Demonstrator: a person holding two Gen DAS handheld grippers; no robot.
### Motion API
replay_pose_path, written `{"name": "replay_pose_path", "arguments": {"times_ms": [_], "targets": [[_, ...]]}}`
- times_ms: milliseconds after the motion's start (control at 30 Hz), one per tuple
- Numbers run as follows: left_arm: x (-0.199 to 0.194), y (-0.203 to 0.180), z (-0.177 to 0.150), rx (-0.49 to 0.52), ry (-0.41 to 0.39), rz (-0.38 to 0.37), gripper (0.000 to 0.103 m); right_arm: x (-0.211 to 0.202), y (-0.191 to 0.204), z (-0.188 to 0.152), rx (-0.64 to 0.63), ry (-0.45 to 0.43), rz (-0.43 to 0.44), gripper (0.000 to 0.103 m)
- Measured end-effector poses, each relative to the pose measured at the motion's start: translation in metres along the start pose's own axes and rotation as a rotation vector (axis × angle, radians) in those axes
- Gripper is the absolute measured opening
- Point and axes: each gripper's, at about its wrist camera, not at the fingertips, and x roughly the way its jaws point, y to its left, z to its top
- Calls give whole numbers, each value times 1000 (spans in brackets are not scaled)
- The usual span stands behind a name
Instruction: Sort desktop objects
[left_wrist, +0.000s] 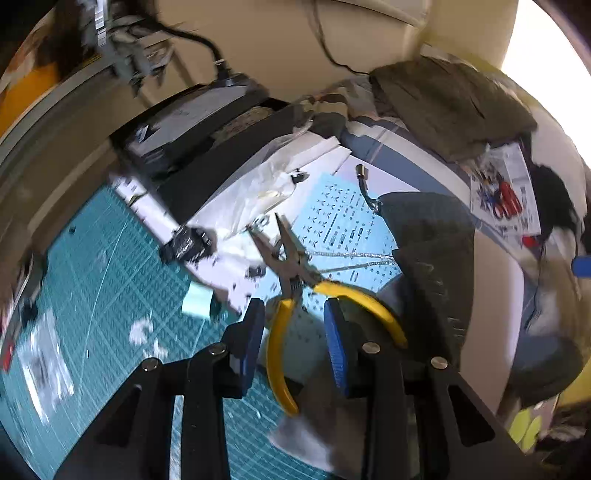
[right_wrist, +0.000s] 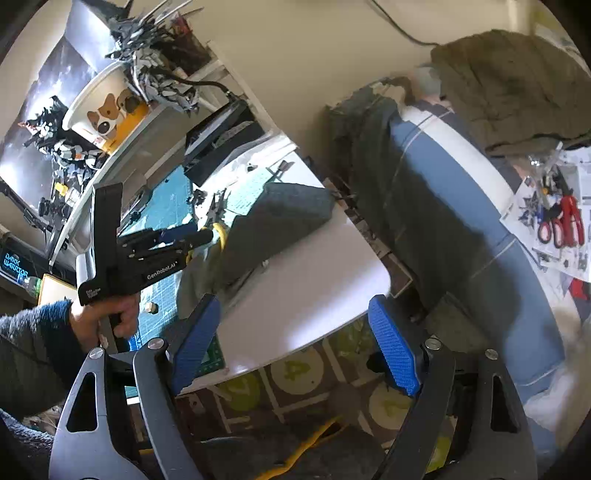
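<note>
Yellow-handled needle-nose pliers (left_wrist: 291, 280) lie on a light blue decal sheet (left_wrist: 343, 221) on the desk, jaws pointing away. My left gripper (left_wrist: 295, 317) is open, its blue pads on either side of the left yellow handle, not closed on it. In the right wrist view the left gripper (right_wrist: 192, 236) shows from the side, held by a hand, with the yellow handle (right_wrist: 220, 232) at its tip. My right gripper (right_wrist: 295, 332) is open and empty, above the white desk corner (right_wrist: 314, 280).
A teal cutting mat (left_wrist: 103, 266) holds small parts, bags and a tape roll (left_wrist: 199, 299). A dark grey cloth (left_wrist: 432, 236) lies right of the pliers. Black boxes (left_wrist: 207, 122) stand behind. Red scissors (right_wrist: 561, 221) lie on papers on the bed.
</note>
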Motion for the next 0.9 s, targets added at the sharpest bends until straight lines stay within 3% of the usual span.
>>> {"name": "replay_pose_path", "arguments": {"times_ms": [133, 200, 367, 633, 767, 900], "targets": [[1, -2, -2, 78, -14, -6, 22, 1, -9, -2, 16, 12, -6, 80], [0, 1, 2, 56, 3, 6, 9, 0, -14, -4, 26, 15, -10, 80], [-3, 3, 6, 0, 5, 2, 8, -1, -25, -5, 59, 17, -18, 80], [-64, 4, 17, -66, -100, -1, 8, -5, -15, 4, 38, -3, -8, 80], [-91, 14, -1, -100, -115, 39, 8, -3, 2, 11, 2, -4, 18, 80], [-130, 38, -38, -175, -116, 96, 8, 2, 34, 17, -67, 2, 60, 80]]}}
